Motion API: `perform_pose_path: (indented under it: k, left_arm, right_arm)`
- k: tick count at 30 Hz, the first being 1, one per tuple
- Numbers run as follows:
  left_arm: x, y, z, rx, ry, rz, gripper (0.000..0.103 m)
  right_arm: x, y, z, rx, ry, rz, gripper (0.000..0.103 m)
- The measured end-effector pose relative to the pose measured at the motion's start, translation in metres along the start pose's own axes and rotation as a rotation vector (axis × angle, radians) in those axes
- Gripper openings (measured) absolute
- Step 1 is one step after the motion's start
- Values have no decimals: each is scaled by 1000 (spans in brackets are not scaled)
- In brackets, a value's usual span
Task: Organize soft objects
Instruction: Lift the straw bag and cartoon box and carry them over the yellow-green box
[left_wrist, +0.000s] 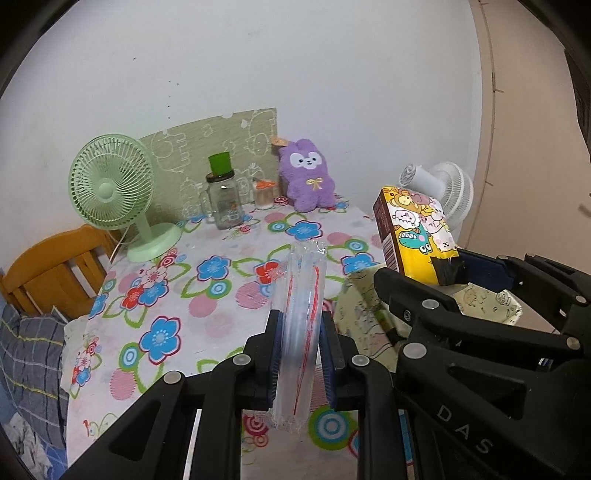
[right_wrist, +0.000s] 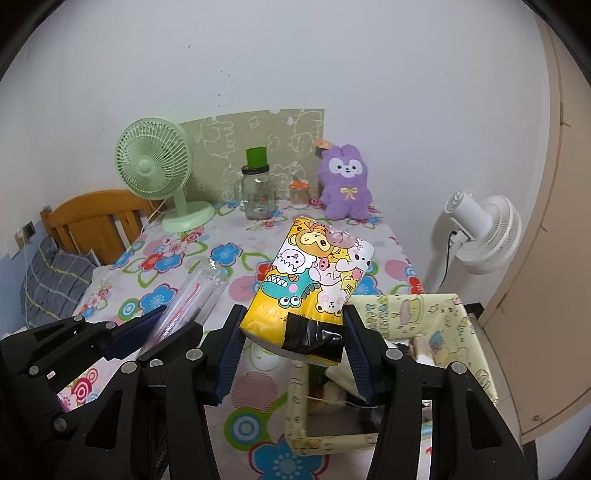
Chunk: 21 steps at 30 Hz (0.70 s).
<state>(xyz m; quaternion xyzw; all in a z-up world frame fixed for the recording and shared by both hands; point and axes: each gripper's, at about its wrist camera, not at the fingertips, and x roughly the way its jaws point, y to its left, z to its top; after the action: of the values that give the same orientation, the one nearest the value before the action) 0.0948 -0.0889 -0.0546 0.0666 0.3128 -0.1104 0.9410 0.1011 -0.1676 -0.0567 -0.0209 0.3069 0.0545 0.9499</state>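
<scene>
My left gripper (left_wrist: 300, 354) pinched a clear plastic packet (left_wrist: 301, 314) between its blue pads, the jaws drawn narrow against its flat sides. The packet stood on edge, red lines running along it, and its crimped top reached out past my fingertips above the flowered tablecloth (left_wrist: 177, 295). My right gripper (right_wrist: 293, 350) had its jaws set wider, clamped on the near end of a yellow tissue pack (right_wrist: 314, 273) printed with cartoon animals. A strip of black tape (right_wrist: 314, 338) crossed that end, right between my pads. The pack tilted up and away from me, held clear of the table.

Just below and to the right of the tissue pack sat an open box (right_wrist: 436, 317) wrapped in pale yellow birthday paper, at the table's right edge. Something lay inside it, but I could not tell what.

Farther off, at the back of the table, a purple plush rabbit (right_wrist: 345, 184) sat upright against the wall. Left of it stood a small jar with an orange top (right_wrist: 299, 192), then a glass jar (right_wrist: 258, 195) with a green cup (right_wrist: 256, 157) upturned on its lid, then a green desk fan (right_wrist: 155, 162). A green patterned board (right_wrist: 251, 133) leaned on the wall behind them. A white fan (right_wrist: 484, 232) stood off the table to the right, and a wooden chair (right_wrist: 92, 218) to the left.
</scene>
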Motion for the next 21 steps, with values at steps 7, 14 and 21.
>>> perform_pose_path:
  k: [7,14,21]
  left_arm:
    - [6,-21,7,5,-21,-24,18]
    - [17,-41,12,36,-12,-57,18]
    - [33,-65,15,62,12,-87,18]
  right_arm:
    - [-3,-24,0,26,-25,-27,54]
    - [-3,-45,-3,34,-28,-53,54]
    - [4,-67,-8,55,-9,-71,54]
